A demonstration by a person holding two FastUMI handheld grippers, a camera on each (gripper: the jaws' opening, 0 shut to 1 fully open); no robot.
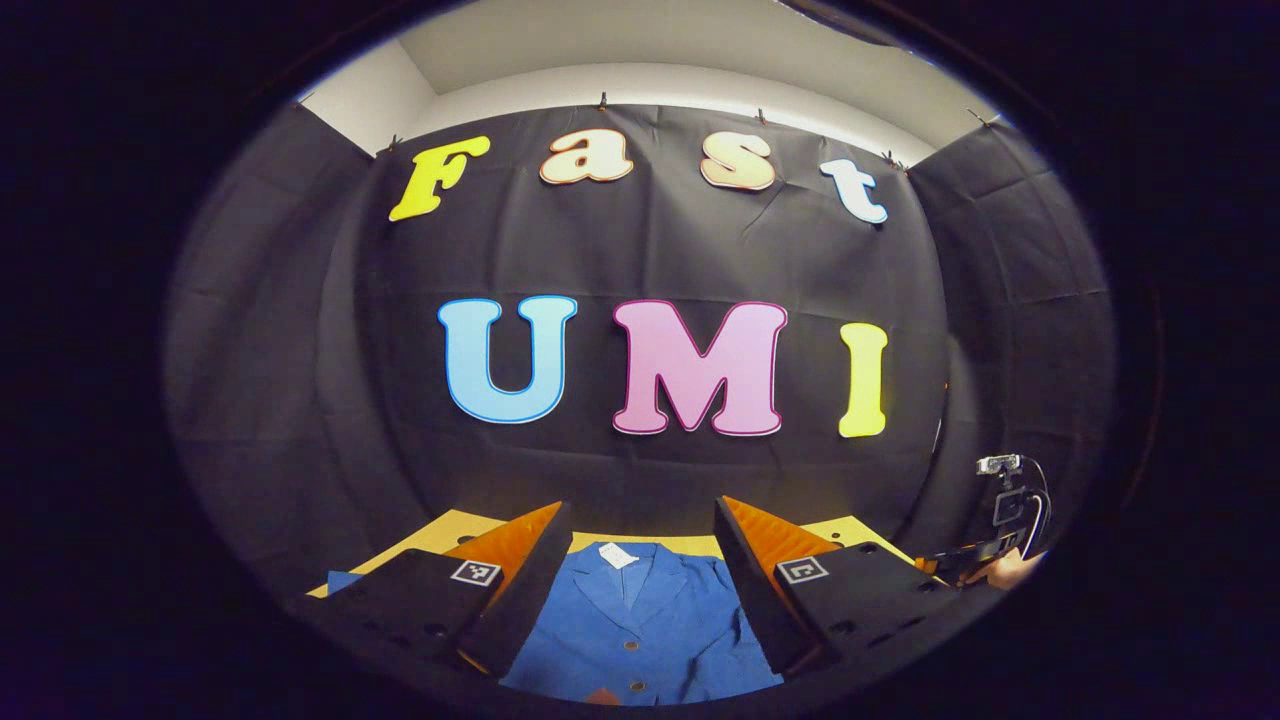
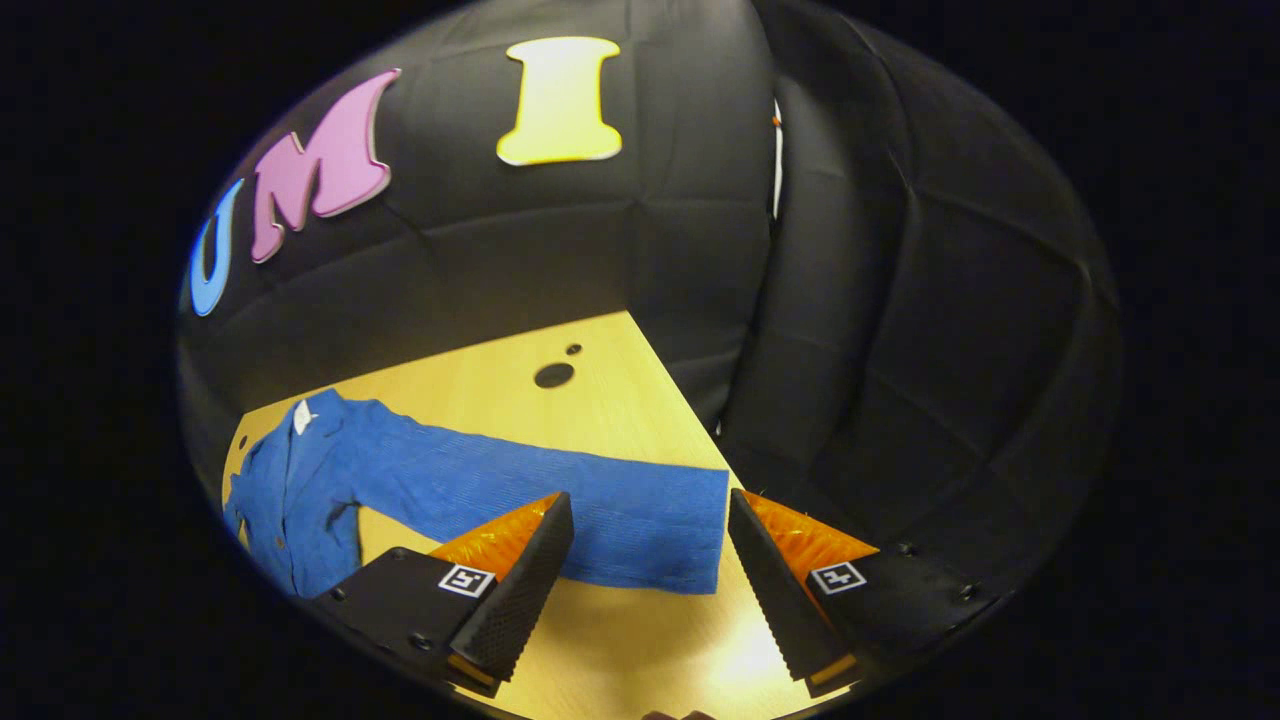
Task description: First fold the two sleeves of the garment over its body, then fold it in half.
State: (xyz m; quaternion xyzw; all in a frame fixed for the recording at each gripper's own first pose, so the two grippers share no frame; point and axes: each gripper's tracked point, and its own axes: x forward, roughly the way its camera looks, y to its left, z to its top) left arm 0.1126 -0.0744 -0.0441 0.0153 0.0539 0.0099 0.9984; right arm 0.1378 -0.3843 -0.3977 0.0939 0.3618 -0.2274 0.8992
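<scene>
Lying flat on the worktop [image 2: 600,400] was the blue garment [image 1: 640,620], lower part cut off. Left tongs [image 1: 640,560] hung spread above its collar; right tongs [image 2: 650,550] spread over the outstretched sleeve [image 2: 560,490], touching nothing.

Lies flat on table [image 2: 600,400], garment [image 1: 640,625] with collar toward back wall [image 2: 850,330], one sleeve [image 2: 560,495] stretched out sideways to table's edge, cuff between right gripper [image 2: 648,560] fingers, left gripper [image 1: 640,590] over chest.
</scene>
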